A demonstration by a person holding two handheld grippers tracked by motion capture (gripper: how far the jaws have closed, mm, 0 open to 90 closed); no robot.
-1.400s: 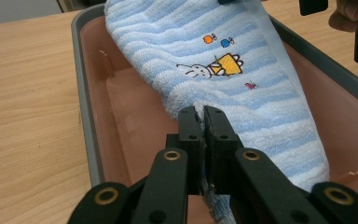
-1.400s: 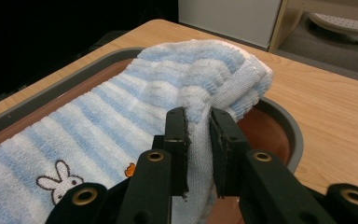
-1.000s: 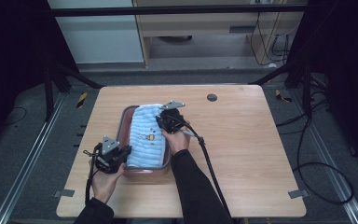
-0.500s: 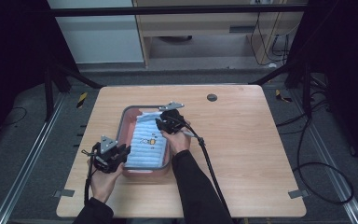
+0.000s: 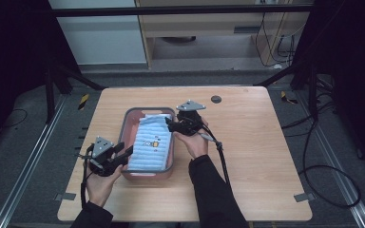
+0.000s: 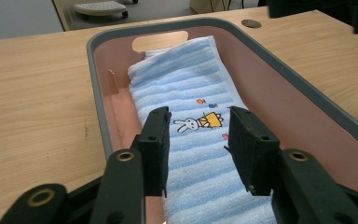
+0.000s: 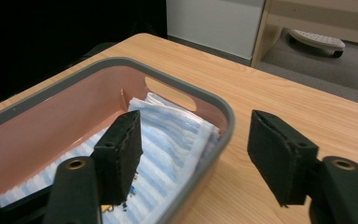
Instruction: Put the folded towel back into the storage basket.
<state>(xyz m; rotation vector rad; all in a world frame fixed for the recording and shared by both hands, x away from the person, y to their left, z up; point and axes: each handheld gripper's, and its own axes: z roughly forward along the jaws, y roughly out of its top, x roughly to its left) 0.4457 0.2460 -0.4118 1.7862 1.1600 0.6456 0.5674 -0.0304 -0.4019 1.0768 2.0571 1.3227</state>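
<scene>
Towel (image 5: 151, 144): folded, flat in bin (image 5: 130, 124), frame centre. Left claw (image 5: 123, 153), right claw (image 5: 171, 125): just opened, nothing between. Best withdrawn straight up, clear of rim, without snagging cloth.

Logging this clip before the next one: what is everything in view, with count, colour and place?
towel: one, light blue striped with a small rabbit picture, folded inside the bin
bin: one, pink with grey rim, left of table centre
table: one, light wood
dark disc: one, in the table top near the far edge
left claw: one, black, open at the bin's near left corner, just been opening
right claw: one, black, open at the bin's far right rim, just been opening
</scene>
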